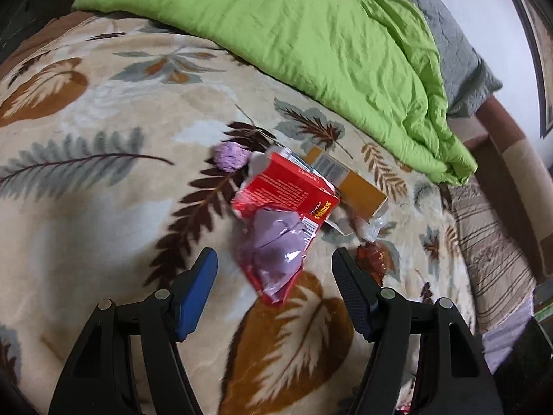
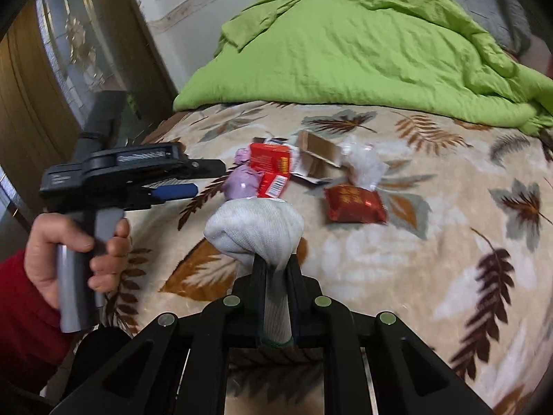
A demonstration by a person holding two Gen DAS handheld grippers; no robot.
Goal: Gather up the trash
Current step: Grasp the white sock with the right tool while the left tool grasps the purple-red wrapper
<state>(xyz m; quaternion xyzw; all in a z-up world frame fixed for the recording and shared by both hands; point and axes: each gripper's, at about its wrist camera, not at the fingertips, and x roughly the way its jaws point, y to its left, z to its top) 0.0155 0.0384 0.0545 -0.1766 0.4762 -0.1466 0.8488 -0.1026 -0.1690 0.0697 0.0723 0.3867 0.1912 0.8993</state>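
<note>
Right gripper point(image 2: 276, 263) clamped tight on a white cloth bundle point(image 2: 254, 230), pinched at its neck, lifted clear over the leaf-print blanket point(image 2: 432, 242). Left gripper point(image 1: 274, 276) jaws apart, nothing between pads, hovering just short of the trash pile, lined up on the crumpled purple wrapper point(image 1: 273, 245) under the red carton point(image 1: 287, 190). Judgement: step in hand is the left grab; go low, straddle the purple wrapper, close on the crumpled bulk not a loose edge, avoid snagging blanket pile. Keep the right grip firm so the bundle doesn't slip. Count on the bed: red cartons two in the right wrist view (could be one torn, can't tell), purple pieces two incl. a small purple ball point(image 1: 231, 157), one brown cardboard box point(image 1: 349, 183), one clear plastic bag point(image 2: 363, 166), one dark red foil packet point(image 2: 356, 202). Green duvet point(image 1: 311, 34) behind, one.
</note>
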